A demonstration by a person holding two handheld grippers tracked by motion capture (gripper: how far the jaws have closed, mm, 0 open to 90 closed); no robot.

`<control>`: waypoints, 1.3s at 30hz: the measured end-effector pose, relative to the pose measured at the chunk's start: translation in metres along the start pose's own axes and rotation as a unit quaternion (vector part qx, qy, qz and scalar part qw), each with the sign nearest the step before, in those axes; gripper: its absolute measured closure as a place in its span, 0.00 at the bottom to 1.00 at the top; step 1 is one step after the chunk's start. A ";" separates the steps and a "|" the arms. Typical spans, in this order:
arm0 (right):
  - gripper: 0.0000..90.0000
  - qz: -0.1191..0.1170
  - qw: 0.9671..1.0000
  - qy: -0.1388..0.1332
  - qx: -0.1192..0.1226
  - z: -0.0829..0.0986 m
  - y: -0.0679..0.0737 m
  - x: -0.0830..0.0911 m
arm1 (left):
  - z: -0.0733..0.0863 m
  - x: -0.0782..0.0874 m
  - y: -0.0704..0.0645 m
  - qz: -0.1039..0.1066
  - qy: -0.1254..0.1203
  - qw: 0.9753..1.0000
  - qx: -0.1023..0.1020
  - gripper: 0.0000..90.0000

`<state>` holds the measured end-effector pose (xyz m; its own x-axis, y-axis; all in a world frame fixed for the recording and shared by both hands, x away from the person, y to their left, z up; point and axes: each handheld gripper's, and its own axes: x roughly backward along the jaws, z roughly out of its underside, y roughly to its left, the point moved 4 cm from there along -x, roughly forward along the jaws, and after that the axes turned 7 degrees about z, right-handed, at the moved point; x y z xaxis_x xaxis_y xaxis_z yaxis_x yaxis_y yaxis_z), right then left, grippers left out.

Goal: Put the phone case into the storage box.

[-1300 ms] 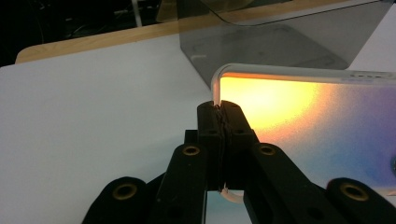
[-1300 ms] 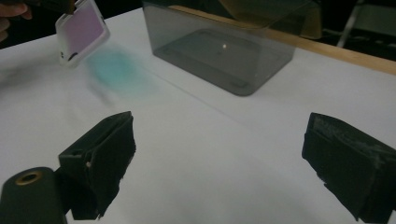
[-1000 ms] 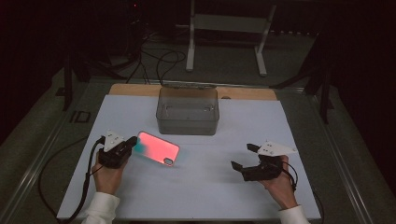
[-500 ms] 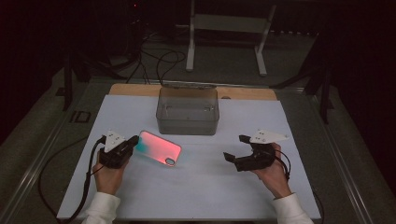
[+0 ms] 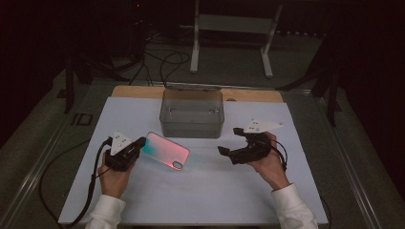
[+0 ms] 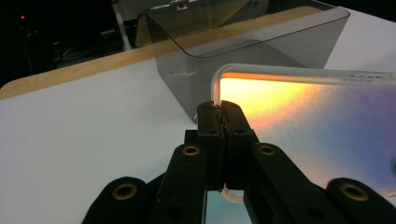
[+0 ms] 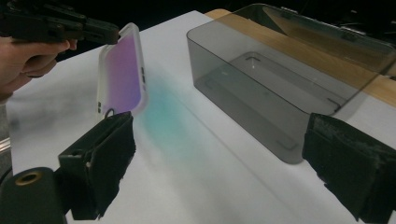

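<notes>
From the high view, a white tabletop (image 5: 200, 191) with a wooden strip along its far edge stands in a dark room; cables and a metal stand (image 5: 234, 28) lie on the floor beyond. A smoky clear box (image 5: 192, 114) sits at the far middle. The left gripper (image 5: 136, 147) holds a pink-to-teal phone case (image 5: 167, 150) by its near end, just in front of the box. The right gripper (image 5: 230, 143) hangs well apart to the right, jaws spread, with bare tabletop between it and the case.

In the left gripper view, the jaws are clamped together on the case's white rim (image 6: 215, 88); the case's right side is cut off by the frame.

In the right gripper view, the wide-open jaws frame the tilted case and the box, whose far corner is cropped.
</notes>
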<state>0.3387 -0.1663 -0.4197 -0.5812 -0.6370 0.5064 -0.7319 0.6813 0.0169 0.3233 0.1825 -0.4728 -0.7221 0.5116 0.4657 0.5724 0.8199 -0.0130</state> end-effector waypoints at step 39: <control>0.14 -0.080 0.995 0.061 -0.025 -0.019 0.009 -0.041 | -0.017 -0.017 -0.028 0.042 -0.002 0.997 -0.058 0.99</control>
<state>0.3623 -0.1272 -0.4235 -0.4091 -0.6927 0.5939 -0.7912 0.5936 0.1473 0.3265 0.1464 -0.4656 -0.6709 0.5782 0.4643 0.6716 0.7392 0.0500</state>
